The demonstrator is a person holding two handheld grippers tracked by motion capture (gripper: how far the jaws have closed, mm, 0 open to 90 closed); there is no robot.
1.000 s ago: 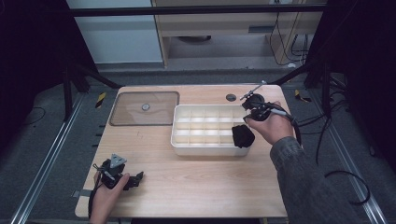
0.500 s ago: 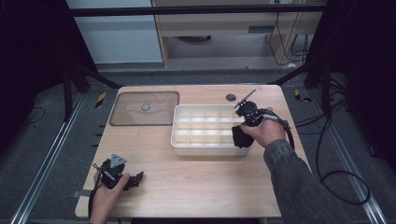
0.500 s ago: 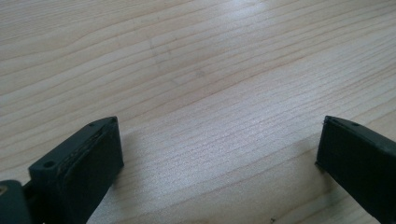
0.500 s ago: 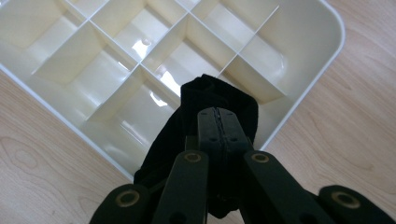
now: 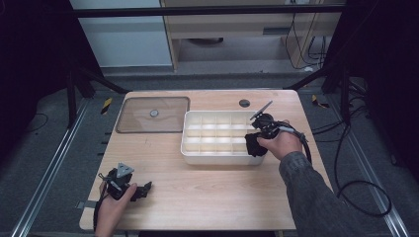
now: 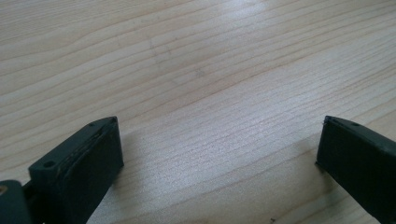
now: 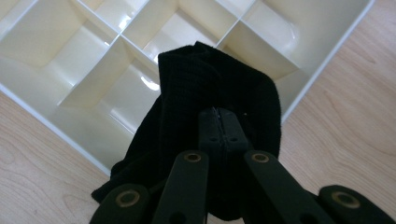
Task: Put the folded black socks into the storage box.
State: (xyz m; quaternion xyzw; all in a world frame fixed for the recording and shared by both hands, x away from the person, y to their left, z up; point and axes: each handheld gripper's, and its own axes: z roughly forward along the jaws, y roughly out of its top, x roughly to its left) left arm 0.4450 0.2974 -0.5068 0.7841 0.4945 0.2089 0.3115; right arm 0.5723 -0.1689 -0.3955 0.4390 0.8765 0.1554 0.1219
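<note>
A black cloth (image 7: 219, 84) hangs bunched from my right gripper (image 7: 219, 123), whose jaws are shut on it. In the high view the cloth (image 5: 253, 144) sits over the front right corner of a white divided tray (image 5: 217, 157), with my right gripper (image 5: 259, 136) just above that corner. The tray (image 7: 70, 88) has several empty cream compartments. My left gripper (image 5: 143, 189) rests near the table's front left corner in a hand. Its two black jaws stand wide apart over bare wood (image 6: 219, 140), with nothing between them.
A clear brownish lid (image 5: 153, 114) with a small knob lies flat at the table's back left. A dark round hole (image 5: 244, 103) sits in the tabletop behind the tray. Cables trail off the right edge. Black frame posts flank the table.
My right gripper has come down and slightly left with the black cloth, from above the tray's right end to its front right corner. The left gripper has stayed put.
</note>
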